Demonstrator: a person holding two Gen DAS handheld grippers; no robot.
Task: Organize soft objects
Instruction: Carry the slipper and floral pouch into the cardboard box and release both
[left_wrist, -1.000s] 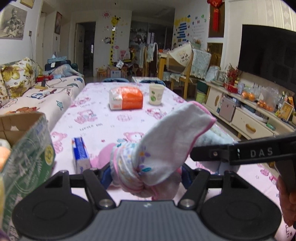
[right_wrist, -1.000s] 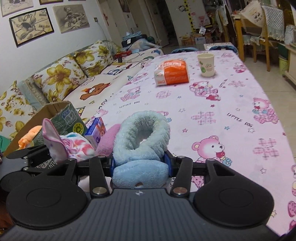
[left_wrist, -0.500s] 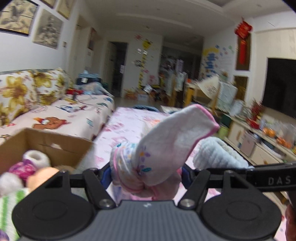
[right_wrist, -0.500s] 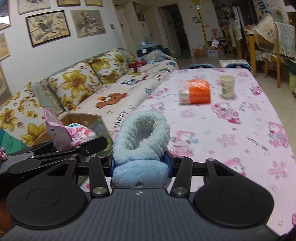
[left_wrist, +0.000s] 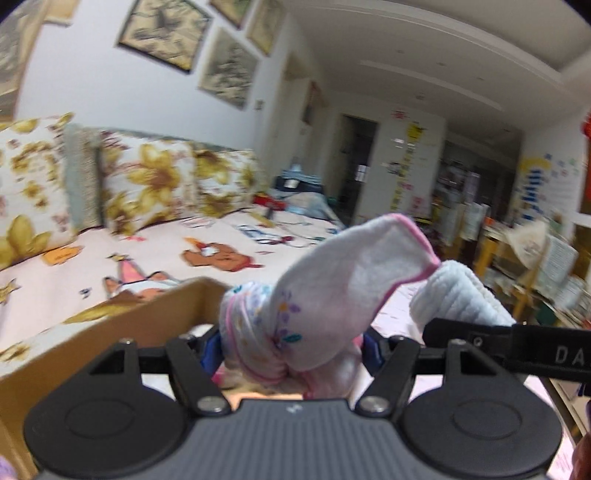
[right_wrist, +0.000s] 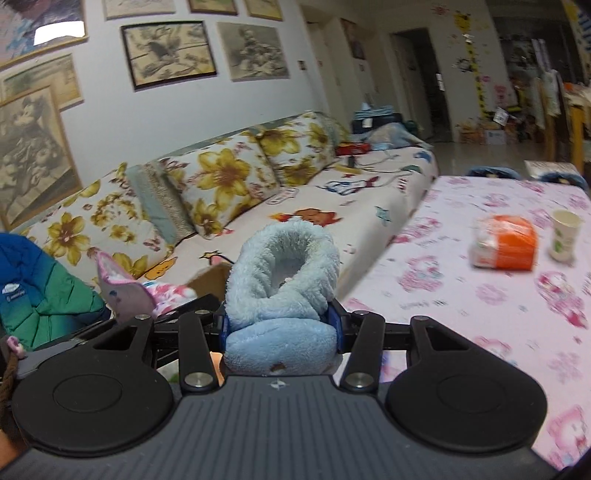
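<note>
Though aimed down the table a second ago, now turned toward the floral sofa (left_wrist: 155, 184), both views alike. Left gripper (left_wrist: 291, 343): clamped on a pink-trimmed floral cloth (left_wrist: 332, 295), possibly a folded baby garment, though too bunched to tell; no change in the grip across the swing. Right gripper (right_wrist: 280, 325): pinching a fluffy light-blue bootie (right_wrist: 284, 273) at its base, cuff standing up toward 12 o'clock, grip likewise unchanged.

Seen from the left wrist: brown rim of the cardboard box (left_wrist: 140, 317) now at 9 o'clock, just beside and below the held cloth, where half a second ago more of the open interior showed. Bootie and right gripper's finger at 3 o'clock, close alongside. Seen from the right wrist: a corner of the box at 10 o'clock behind the bootie, cloth and left gripper at 9 o'clock, table (right_wrist: 480, 295) slid off to 3 o'clock, with the orange tissue pack (right_wrist: 506, 243) and paper cup (right_wrist: 563, 236) well apart from both grippers.

Judged from this: carry leg nearly over, both soft items off the table and arriving at the box together. Next step probably lowering over the opening and releasing, left first, since closer to the rim. Risk: cloth snagging on the box edge.
</note>
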